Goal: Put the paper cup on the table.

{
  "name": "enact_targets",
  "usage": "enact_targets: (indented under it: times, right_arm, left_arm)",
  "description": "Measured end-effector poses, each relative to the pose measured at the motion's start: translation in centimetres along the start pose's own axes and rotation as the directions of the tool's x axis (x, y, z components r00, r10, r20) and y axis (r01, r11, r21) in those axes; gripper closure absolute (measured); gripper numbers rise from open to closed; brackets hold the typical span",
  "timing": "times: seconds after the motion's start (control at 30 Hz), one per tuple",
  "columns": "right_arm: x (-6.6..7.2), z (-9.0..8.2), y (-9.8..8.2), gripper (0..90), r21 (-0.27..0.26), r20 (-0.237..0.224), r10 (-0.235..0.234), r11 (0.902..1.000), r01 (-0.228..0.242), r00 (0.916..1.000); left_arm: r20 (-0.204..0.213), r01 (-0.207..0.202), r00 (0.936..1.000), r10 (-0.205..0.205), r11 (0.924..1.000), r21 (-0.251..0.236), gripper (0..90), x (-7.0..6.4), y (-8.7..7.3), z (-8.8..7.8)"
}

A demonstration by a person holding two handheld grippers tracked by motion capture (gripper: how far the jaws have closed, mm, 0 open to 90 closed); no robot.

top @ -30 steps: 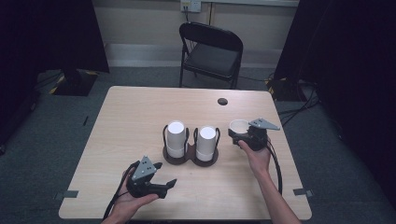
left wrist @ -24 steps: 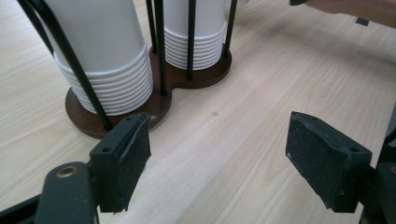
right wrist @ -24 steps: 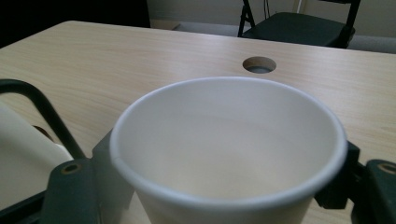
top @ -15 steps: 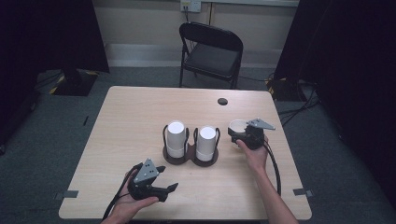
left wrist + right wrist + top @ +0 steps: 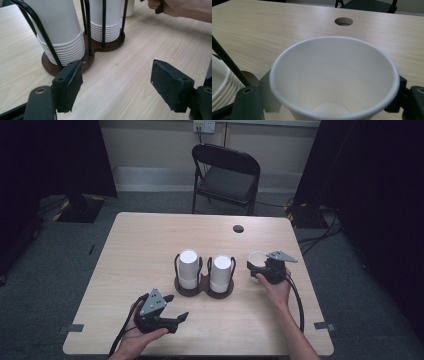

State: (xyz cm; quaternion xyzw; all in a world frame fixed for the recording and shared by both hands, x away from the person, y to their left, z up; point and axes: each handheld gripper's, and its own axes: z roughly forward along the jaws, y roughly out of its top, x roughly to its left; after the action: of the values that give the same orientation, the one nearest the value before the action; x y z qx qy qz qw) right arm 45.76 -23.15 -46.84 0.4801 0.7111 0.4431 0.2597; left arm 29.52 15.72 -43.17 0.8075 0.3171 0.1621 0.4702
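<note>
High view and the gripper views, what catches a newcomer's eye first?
Two tall stacks of white paper cups stand upside down in a dark wire holder at the table's middle. To their right, a single upright cup sits between the right gripper's fingers. The left gripper waits open near the holder's base.

Black two-jaw grippers [image 5: 170, 312] — grey three-cornered plates, trailing cables.

High view: above the near edge, facing forward and down over the table [image 5: 150, 245]. Left gripper view: low, close, facing the cup stacks [image 5: 62, 30]. Right gripper view: close over a cup [image 5: 334, 77]. Stacks shared by all.
</note>
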Motion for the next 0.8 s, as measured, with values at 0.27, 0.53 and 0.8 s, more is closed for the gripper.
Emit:
enact_targets:
  times: [0.27, 0.53, 0.8]
  right_arm:
    - [0.2, -0.4, -0.5, 21.9, 0.018, -0.011, -0.009, 0.9998, 0.009, 0.9999]
    - [0.3, -0.4, -0.8, 18.3, 0.049, -0.02, -0.023, 0.9985, 0.024, 0.9995]
    - [0.4, -0.2, -1.4, 14.3, 0.094, -0.022, -0.004, 0.9956, 0.006, 0.9998]
  left_arm:
    - [-0.021, 0.018, 0.9996, -0.019, 0.9996, -0.023, 25.8, 0.3, 0.0, -0.4]
    - [-0.025, 0.016, 0.9995, -0.017, 0.9996, -0.021, 25.9, 0.3, 0.0, -0.4]
    - [-0.051, 0.019, 0.9985, -0.021, 0.9994, -0.028, 24.4, 0.4, 0.0, -0.5]
